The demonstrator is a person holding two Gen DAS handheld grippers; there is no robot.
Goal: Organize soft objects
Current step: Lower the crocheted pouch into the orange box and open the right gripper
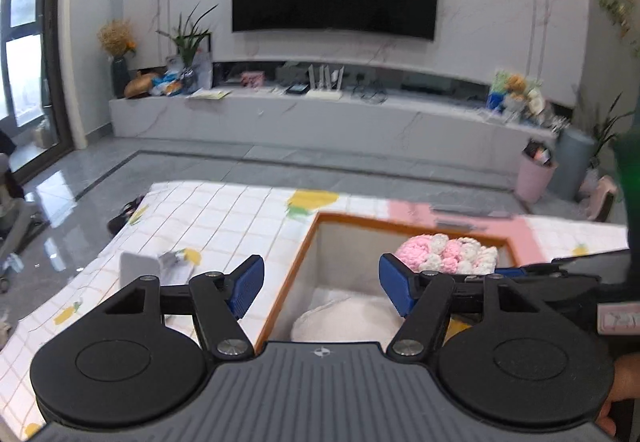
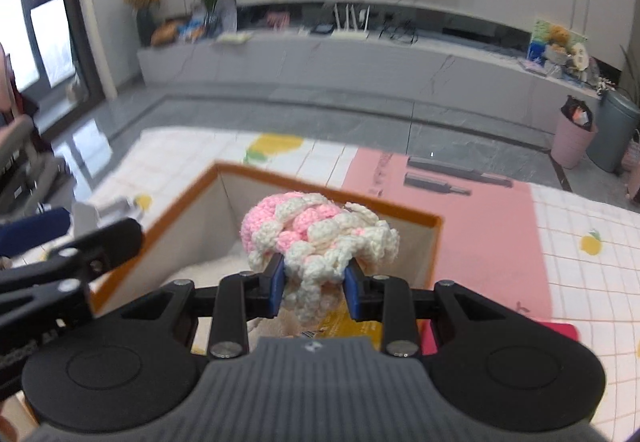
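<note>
Inside the orange-rimmed bin — a white plush; knitted toy held above.

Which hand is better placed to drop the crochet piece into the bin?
Right. The right tool is already shut on the pink-and-white crochet piece, held over the orange-rimmed bin. The left tool is open and empty at the bin's near-left side, so it would first need a handover.
</note>
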